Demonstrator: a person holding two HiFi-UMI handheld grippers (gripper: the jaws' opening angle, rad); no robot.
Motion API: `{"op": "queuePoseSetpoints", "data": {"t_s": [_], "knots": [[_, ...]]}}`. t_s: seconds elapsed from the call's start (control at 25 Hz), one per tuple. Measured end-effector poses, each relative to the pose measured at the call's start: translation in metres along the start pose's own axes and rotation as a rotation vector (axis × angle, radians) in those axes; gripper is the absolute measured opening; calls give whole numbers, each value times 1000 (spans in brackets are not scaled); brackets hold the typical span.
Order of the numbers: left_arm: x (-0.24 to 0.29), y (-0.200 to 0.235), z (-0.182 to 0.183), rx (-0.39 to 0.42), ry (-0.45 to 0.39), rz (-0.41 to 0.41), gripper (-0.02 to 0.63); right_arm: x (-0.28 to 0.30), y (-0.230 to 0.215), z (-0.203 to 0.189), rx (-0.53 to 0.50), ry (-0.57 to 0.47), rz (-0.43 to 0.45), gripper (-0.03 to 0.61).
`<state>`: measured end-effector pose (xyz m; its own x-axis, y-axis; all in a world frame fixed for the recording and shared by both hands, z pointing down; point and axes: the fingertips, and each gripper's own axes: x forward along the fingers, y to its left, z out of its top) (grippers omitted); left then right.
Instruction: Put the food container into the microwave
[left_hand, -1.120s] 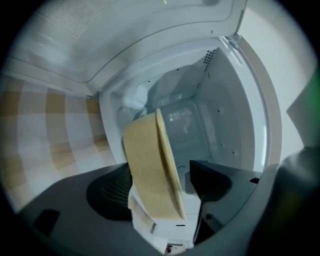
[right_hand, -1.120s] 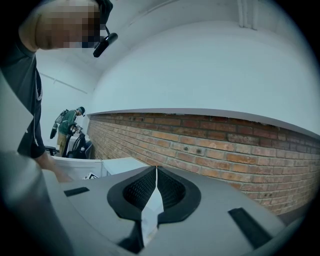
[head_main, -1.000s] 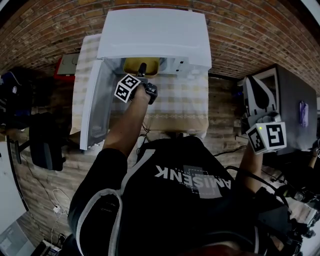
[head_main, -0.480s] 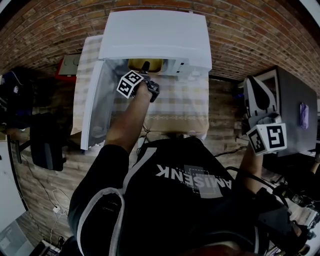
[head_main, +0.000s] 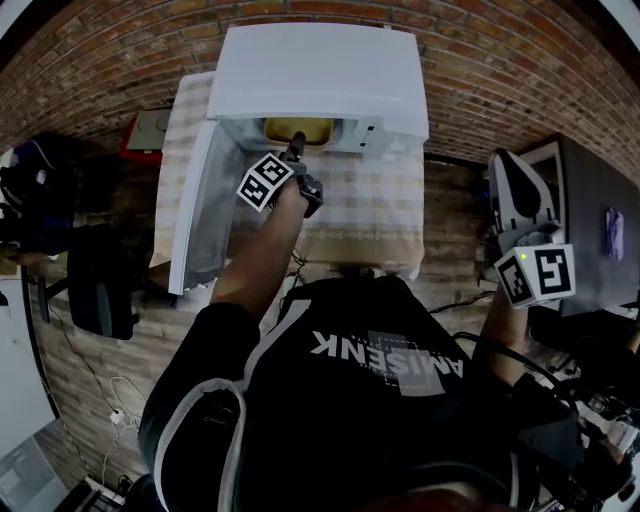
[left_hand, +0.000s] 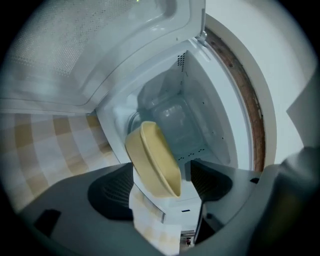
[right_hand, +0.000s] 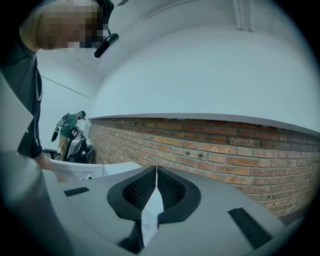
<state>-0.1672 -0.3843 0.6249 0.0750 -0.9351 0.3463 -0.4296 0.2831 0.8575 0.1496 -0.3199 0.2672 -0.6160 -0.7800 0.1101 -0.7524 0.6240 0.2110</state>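
Note:
The white microwave (head_main: 320, 65) stands on a table covered with a checked cloth, its door (head_main: 195, 220) swung open to the left. The yellow food container (head_main: 297, 128) sits just inside the cavity mouth. In the left gripper view the container (left_hand: 152, 160) lies between the jaws of my left gripper (left_hand: 162, 185), which is open. A sliver of white shows between the container's rim and the right jaw. My left gripper (head_main: 297, 145) reaches to the cavity opening. My right gripper (head_main: 512, 175) is held off to the right. It is shut and holds nothing (right_hand: 156, 172).
The checked tablecloth (head_main: 370, 210) extends in front of the microwave. A dark cabinet (head_main: 590, 220) stands at the right, a red item (head_main: 140, 130) and a black chair (head_main: 95, 280) at the left. A brick wall runs behind. A person (right_hand: 67, 130) stands far off.
My left gripper pushed slightly toward the cavity, then eased back a little. The yellow container now shows deeper under the microwave's top. The right gripper has barely moved.

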Motion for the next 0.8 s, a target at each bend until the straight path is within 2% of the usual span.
{"op": "queuePoseSetpoints", "data": {"t_s": [0.16,0.4,0.56,0.8], "knots": [[1,-14,-6,30,20,-75,365,-6,6,-2,3,4,-3,43],[13,-23,-7,97,37,-114,357,-22,5,-2,-2,20,-46,43],[16,-30,-6,134,40,-158,307,-31,2,-4,-2,35,-77,43],[14,-22,-5,208,51,-123,212,-38,1,-1,-5,36,-101,43]]}}
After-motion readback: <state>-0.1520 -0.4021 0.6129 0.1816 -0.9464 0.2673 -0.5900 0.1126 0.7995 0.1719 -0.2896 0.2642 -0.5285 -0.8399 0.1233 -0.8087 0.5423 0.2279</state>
